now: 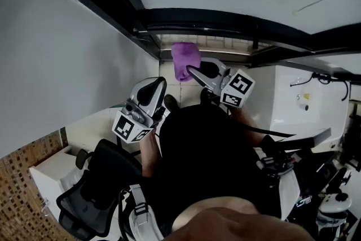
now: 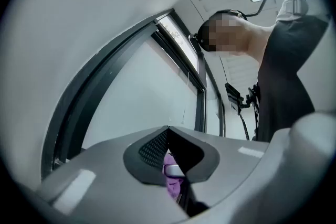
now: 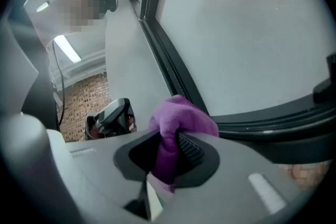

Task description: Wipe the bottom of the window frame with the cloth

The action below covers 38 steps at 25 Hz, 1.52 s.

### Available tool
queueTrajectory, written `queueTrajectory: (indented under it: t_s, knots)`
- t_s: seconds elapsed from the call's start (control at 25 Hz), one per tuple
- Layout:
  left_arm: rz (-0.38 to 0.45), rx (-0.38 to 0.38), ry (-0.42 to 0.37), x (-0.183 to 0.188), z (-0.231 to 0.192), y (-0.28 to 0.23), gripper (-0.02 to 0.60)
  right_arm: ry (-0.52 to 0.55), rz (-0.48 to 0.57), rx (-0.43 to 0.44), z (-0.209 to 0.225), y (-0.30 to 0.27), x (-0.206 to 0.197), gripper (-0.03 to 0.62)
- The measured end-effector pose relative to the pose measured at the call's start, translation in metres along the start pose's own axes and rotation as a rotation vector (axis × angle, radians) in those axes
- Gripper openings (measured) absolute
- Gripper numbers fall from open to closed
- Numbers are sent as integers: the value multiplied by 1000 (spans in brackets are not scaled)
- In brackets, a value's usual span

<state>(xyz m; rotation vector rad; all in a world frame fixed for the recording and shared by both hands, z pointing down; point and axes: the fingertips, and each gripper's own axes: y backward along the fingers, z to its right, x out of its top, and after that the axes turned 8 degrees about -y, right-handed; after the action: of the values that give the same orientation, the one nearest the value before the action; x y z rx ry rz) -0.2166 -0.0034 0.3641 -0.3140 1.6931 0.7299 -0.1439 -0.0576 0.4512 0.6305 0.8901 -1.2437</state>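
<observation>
White wall [image 1: 56, 53] filled the left of the head view, and the dark window frame [image 1: 225, 22] ran across the top, with pale glass beyond it. Its bottom rail [image 1: 225, 52] lay just below.

At the left end of that rail sat the cloth [image 1: 185, 59], a purple, fleecy bunch, crumpled into a soft lump rather than spread flat. It was longer than wide. Its long axis ran from the right gripper [image 1: 194, 71] away from the person and toward the frame. The right gripper view showed the jaws pinching the cloth [image 3: 181, 120] between their ribbed pads. Most of the bunch stood out past the tips, and a shorter tail hung back between the jaws. The lump overlapped the dark frame [image 3: 173, 78] in that view, but whether it pressed on the rail could not be told.

Well back from the frame, near the person's dark-clothed body [image 1: 208, 161], hung the left gripper [image 1: 158, 87]. Its jaws were pressed together at the tips with nothing between them, and a scrap of purple showed through the gap lower down. Each gripper carried a cube with black-and-white square markers [image 1: 240, 89].

A black chair [image 1: 96, 189] stood at lower left beside a brick-patterned surface [image 1: 22, 189], and a white cabinet [image 1: 287, 99] stood at right.
</observation>
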Motion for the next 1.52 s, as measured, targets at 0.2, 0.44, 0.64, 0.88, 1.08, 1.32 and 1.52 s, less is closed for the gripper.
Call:
queueTrajectory:
  t_s: [0.2, 0.44, 0.64, 0.88, 1.08, 1.32, 1.52]
  knots:
    - [-22, 11, -3, -8, -8, 6, 0, 11, -47, -34, 9, -7, -13, 66]
    - [-17, 9, 10, -12, -13, 18, 0, 98, -105, -75, 16, -17, -16, 66]
    - [3, 5, 1, -1, -19, 37, 0, 327, -159, -150, 25, -68, 8, 66]
    - [15, 19, -10, 7, -21, 52, 0, 575, -360, -433, 104, -159, 46, 66]
    - [21, 43, -30, 21, -22, 63, 0, 792, -588, -472, 131, -229, 26, 66]
    - [2, 28, -25, 15, -14, 51, 0, 845, -646, -498, 147, -177, 26, 64]
    - [-15, -37, -21, 7, -4, 22, 0, 913, -819, -730, 209, -36, 43, 63]
